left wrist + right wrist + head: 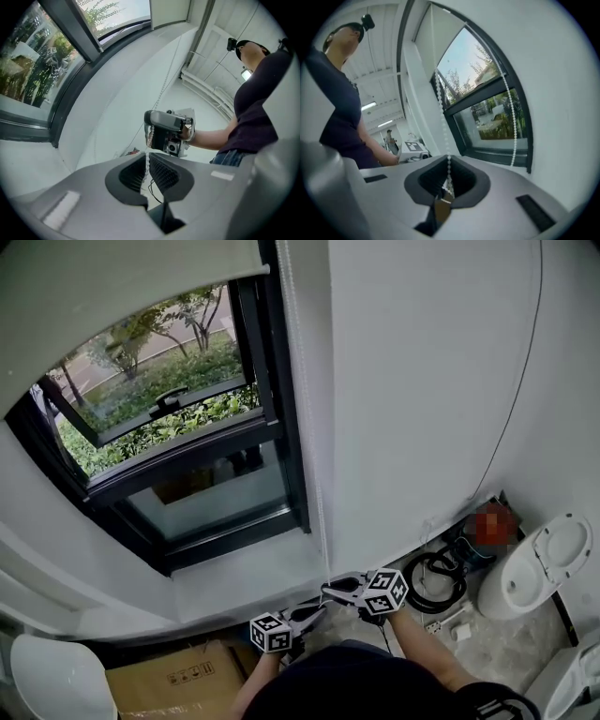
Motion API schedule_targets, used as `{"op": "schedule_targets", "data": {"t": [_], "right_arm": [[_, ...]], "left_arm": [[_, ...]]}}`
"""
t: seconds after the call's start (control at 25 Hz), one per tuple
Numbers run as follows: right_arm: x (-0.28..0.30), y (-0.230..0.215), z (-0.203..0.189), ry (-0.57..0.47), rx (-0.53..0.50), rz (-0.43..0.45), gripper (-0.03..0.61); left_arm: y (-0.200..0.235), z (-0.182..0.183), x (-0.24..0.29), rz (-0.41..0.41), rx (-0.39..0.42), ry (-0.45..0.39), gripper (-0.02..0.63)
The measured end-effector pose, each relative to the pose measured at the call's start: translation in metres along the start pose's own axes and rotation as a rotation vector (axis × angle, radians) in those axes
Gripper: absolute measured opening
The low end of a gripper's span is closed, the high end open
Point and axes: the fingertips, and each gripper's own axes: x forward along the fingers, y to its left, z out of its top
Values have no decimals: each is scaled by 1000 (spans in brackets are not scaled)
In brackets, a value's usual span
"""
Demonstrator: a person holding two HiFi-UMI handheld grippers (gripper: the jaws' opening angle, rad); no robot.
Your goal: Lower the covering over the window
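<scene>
A pale roller blind (pixel 122 277) is rolled high, covering only the top of the dark-framed window (pixel 187 456). Its white bead chain (pixel 314 484) hangs down the wall just right of the frame. Both grippers meet low at the chain's bottom, below the sill. My left gripper (pixel 319 611) is shut on the bead chain (pixel 147 161), which runs up between its pads. My right gripper (pixel 330 588), just above and to the right, is shut on the chain (pixel 449 173) too; a second strand (pixel 512 122) hangs free by the glass. The left gripper view shows the right gripper (pixel 165 129) close ahead.
The white sill (pixel 253 573) juts out just above the grippers. A cardboard box (pixel 178 676) and a white rounded object (pixel 52 681) sit at lower left. On the floor at right lie a coiled black cable (pixel 433 579) and a white toilet (pixel 539 563).
</scene>
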Motion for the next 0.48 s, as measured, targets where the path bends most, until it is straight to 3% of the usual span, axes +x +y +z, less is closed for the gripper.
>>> {"op": "schedule_targets", "data": {"t": [0.12,0.32,0.44,0.48], "right_arm": [[-6,3,0,-53,55,27,18],[-4,-3,2,-13,15,70,18],[-3,-4,3,-24,20,94,18],[-4,-4,2,-29,21,103,18]], "left_arm": [[-2,-2,1,34,-15,-1,23],[13,7,-8,179,-3,1,29],[11,43,-19,237,44,-77,139],[7,58,-21,252,79,-104,146]]}}
